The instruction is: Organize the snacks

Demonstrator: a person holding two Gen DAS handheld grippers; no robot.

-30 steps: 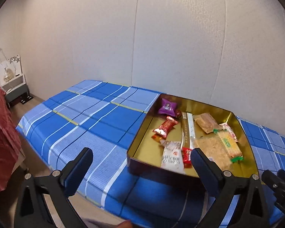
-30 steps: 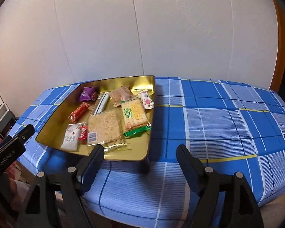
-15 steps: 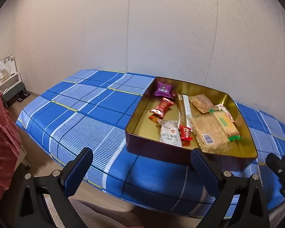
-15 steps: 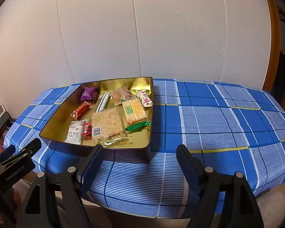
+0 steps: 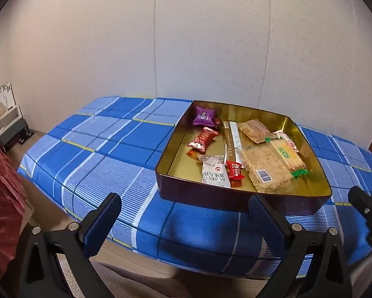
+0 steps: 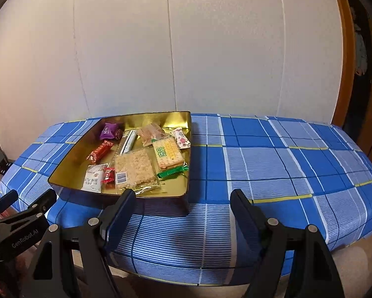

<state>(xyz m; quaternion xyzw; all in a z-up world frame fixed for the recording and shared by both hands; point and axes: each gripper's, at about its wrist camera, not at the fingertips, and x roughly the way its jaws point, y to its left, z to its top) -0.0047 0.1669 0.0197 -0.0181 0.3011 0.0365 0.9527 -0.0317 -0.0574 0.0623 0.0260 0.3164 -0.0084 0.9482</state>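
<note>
Two views, both grippers hanging off the table's near edge.

Left wrist view: left gripper [image 5: 183, 211] released, jaws wide, nothing between them. Shallow gold-lined metal tin [image 5: 307, 144] sits on the blue plaid tablecloth [image 5: 99, 154], toward its far edge by the wall. Inside: purple candy pouch [image 5: 203, 119] in the far left corner, red twisted-wrap candy [image 5: 203, 139] just nearer, white sachet [image 5: 214, 171] against the near wall, clear-wrapped square cracker slab [image 5: 266, 168] beside it.

Right wrist view: right gripper [image 6: 181, 207] released, jaws wide and empty, short of the tin's near wall. Green-ended biscuit packet [image 6: 169, 156] lies along the tin's right wall.
</note>
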